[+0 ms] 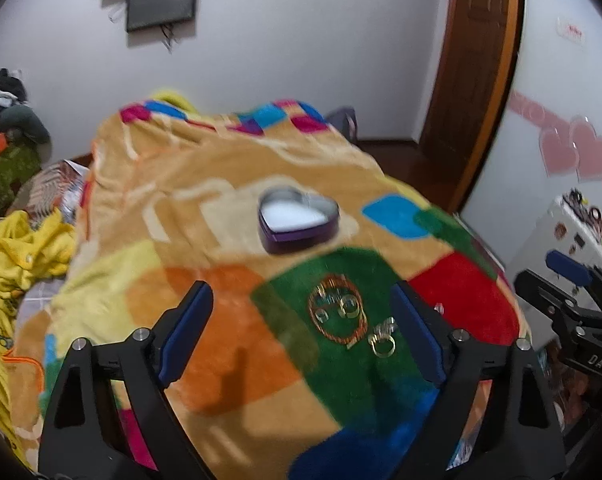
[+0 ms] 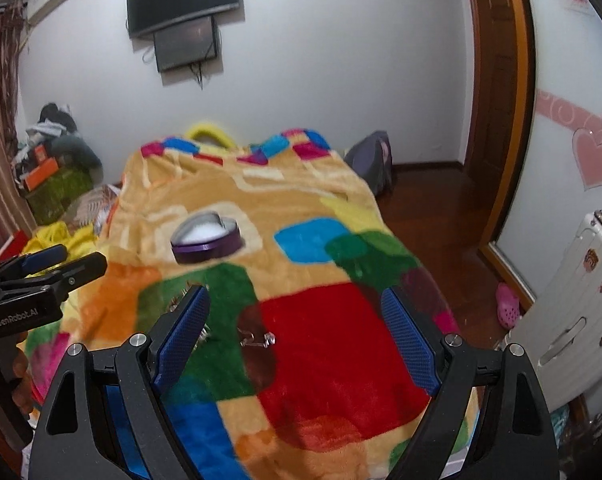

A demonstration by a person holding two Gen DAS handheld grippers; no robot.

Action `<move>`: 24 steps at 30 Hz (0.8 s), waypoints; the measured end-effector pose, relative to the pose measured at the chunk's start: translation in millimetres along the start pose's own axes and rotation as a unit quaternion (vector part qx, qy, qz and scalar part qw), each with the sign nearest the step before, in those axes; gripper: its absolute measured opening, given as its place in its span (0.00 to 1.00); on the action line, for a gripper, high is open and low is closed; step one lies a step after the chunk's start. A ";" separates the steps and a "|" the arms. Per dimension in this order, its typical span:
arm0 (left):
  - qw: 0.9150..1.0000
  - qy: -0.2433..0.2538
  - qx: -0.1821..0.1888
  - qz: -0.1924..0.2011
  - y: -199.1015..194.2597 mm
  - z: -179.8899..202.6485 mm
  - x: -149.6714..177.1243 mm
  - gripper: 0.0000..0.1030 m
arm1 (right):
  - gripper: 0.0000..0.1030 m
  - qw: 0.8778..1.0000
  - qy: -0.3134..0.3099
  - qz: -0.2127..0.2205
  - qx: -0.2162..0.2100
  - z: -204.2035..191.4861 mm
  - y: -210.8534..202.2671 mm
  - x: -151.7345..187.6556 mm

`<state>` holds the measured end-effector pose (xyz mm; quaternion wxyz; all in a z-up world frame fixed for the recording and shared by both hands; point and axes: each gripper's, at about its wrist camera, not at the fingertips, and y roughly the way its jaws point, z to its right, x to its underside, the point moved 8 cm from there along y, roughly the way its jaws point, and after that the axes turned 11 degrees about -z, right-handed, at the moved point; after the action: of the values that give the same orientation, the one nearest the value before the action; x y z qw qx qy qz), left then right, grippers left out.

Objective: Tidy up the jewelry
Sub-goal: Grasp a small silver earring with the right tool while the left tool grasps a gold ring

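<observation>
An open heart-shaped purple tin (image 1: pixel 299 218) with a white lining sits on the colourful blanket (image 1: pixel 221 240); it also shows in the right wrist view (image 2: pixel 207 237). Gold jewelry lies on the green patch: a chain with rings (image 1: pixel 338 312) and a loose ring (image 1: pixel 382 343). A small clear earring (image 2: pixel 257 340) lies on the red patch. My left gripper (image 1: pixel 301 332) is open and empty above the jewelry. My right gripper (image 2: pixel 295 336) is open and empty over the earring. Each gripper shows at the edge of the other's view: the right (image 1: pixel 573 300), the left (image 2: pixel 41 276).
The blanket (image 2: pixel 333 340) covers a bed. Yellow cloth (image 1: pixel 17 252) lies at its left. A white cabinet (image 2: pixel 569 320) stands at the right, a pink shoe (image 2: pixel 507 310) on the wooden floor. Screens (image 2: pixel 185 12) hang on the far wall.
</observation>
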<state>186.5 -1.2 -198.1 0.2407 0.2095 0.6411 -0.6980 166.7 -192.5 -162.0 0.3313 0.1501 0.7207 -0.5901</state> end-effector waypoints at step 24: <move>0.983 0.065 0.098 -0.140 69.0 63.8 50.7 0.44 | 0.21 0.990 -0.024 -0.112 -0.079 -6.8 84.8 30.1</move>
<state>188.9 -72.4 -277.6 0.0769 0.1857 0.6071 -0.7688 194.0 -169.4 -244.8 0.2913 0.0278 0.7692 -0.5681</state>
